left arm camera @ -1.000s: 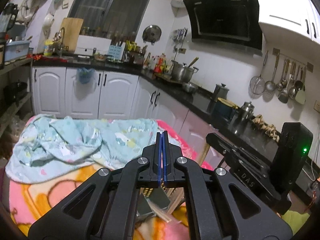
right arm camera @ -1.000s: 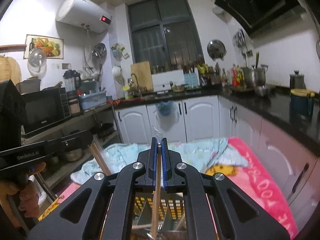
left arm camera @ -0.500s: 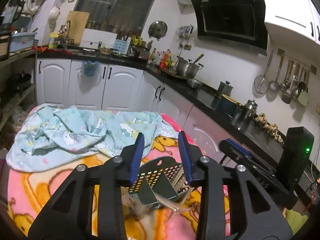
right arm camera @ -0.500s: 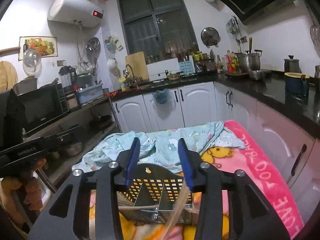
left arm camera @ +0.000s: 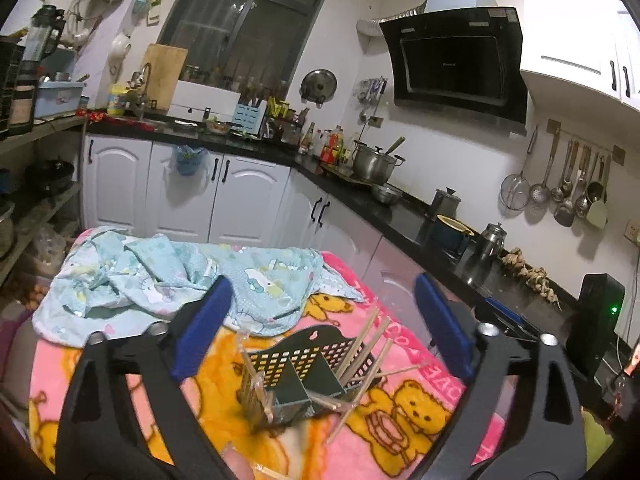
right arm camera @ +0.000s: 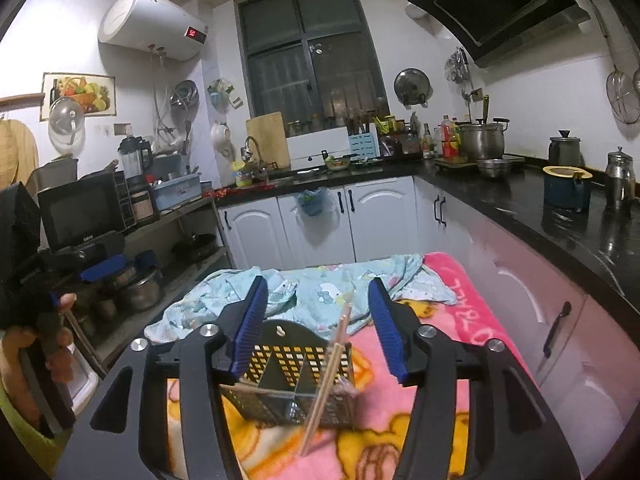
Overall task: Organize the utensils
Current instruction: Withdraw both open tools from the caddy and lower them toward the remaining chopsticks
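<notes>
A black perforated utensil basket (left arm camera: 304, 360) (right arm camera: 292, 364) stands on a pink cartoon blanket (left arm camera: 404, 412). Several wooden chopsticks (left arm camera: 366, 338) lean out of its right side. A wrapped bundle (left arm camera: 252, 384) stands at its left end. My left gripper (left arm camera: 320, 320) hangs just short of the basket, its jaws opening wide with nothing pressed between the blue pads. In the right wrist view my right gripper (right arm camera: 318, 330) is also opening above the basket. A loose chopstick (right arm camera: 326, 376) leans over the basket's front wall, touching neither pad.
A crumpled light blue cloth (left arm camera: 168, 276) (right arm camera: 320, 288) lies on the blanket behind the basket. White cabinets under a black counter (right arm camera: 580, 220) run along the back and right. A hand (right arm camera: 52, 340) holds the left gripper at the left edge. Shelves with pots stand on the left.
Both grippers went from shut to open and drew back from the basket. The chopstick that the right gripper held now leans loose in the basket.
</notes>
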{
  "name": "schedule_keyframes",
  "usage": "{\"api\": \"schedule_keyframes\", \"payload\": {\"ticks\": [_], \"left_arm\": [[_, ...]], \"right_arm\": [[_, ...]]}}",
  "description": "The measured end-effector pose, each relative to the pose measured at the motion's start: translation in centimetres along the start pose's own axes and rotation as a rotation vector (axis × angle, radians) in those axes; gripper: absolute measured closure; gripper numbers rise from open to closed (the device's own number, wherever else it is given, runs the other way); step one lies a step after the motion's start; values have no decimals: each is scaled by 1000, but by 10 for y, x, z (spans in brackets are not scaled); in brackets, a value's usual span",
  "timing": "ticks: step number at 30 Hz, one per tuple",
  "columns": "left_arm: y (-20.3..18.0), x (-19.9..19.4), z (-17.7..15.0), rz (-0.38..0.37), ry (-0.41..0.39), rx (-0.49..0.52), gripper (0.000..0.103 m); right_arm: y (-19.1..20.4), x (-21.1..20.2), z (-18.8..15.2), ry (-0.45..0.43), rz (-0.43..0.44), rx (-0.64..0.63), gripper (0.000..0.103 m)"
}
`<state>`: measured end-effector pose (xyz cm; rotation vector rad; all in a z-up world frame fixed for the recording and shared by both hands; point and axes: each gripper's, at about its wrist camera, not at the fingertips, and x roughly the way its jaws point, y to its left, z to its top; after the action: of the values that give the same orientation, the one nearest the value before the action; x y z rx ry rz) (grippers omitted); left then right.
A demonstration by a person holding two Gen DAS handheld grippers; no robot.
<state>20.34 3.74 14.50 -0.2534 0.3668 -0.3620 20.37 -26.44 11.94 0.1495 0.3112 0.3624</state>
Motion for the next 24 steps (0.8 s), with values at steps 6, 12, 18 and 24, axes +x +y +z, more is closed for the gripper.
{"api": "schedule_keyframes", "payload": {"ticks": [6,12,18,24], "left_arm": [[-2,-22,-8,-19,-9,-20,11],[-2,-39,-21,-16,-10,-26,11],[5,-45,-43,-5,22,-48,11],[12,-47,-60,6,54,-66,11]], "right_arm": [[-3,-17,-4,17,-9,-1,46],[-4,-37,-12,33,-13,-4,42],[-3,-50,-27,53,-18,-7,41],[0,-54,-41,85,-12,-15,38]]}}
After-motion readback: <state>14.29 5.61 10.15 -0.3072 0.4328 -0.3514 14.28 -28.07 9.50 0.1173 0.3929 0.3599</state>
